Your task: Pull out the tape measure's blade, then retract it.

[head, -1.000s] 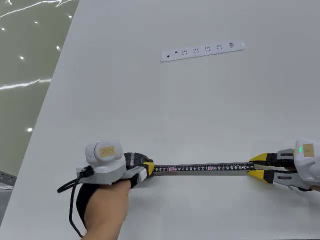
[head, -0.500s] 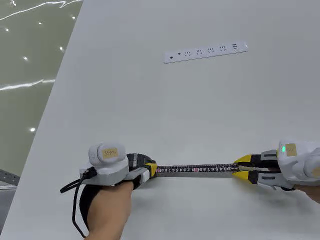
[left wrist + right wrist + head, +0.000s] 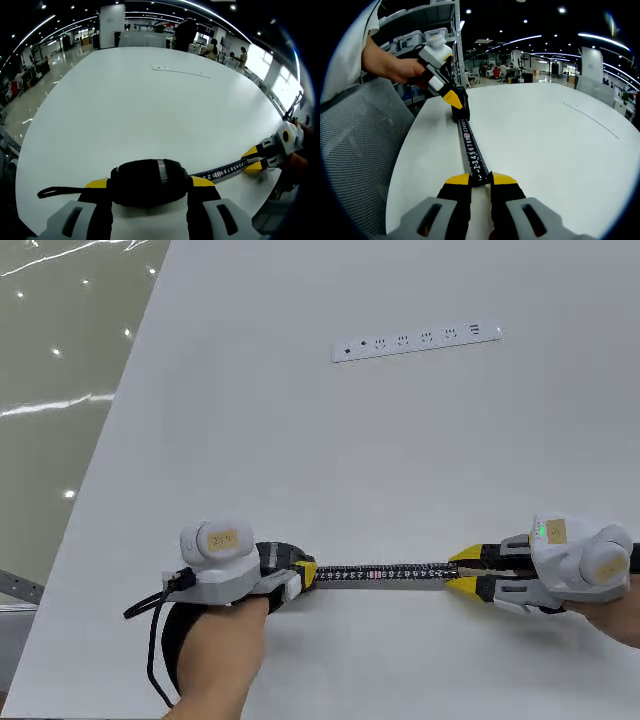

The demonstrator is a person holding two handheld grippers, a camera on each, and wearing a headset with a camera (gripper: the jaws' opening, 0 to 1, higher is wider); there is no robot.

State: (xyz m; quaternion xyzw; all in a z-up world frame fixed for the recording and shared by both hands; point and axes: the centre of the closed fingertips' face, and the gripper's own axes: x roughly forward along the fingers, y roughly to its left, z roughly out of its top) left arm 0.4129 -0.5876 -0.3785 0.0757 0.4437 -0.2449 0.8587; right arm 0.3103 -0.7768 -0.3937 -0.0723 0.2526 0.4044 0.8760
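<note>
R gripper (image 3: 458, 570), clenched on blade (image 3: 385, 571) tip, is closing in on tape measure case (image 3: 150, 181), which L gripper (image 3: 300, 575) is grasping. Exposed blade is shortening vs 1 s ago, so retraction's likely underway.

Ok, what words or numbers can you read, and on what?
"3 4 5 6 7 8 9": on the tape measure's blade.
Yellow sticker on the left tool: too blurred.
Yellow sticker on the right tool: too blurred.
Power strip marks: too small.
</note>
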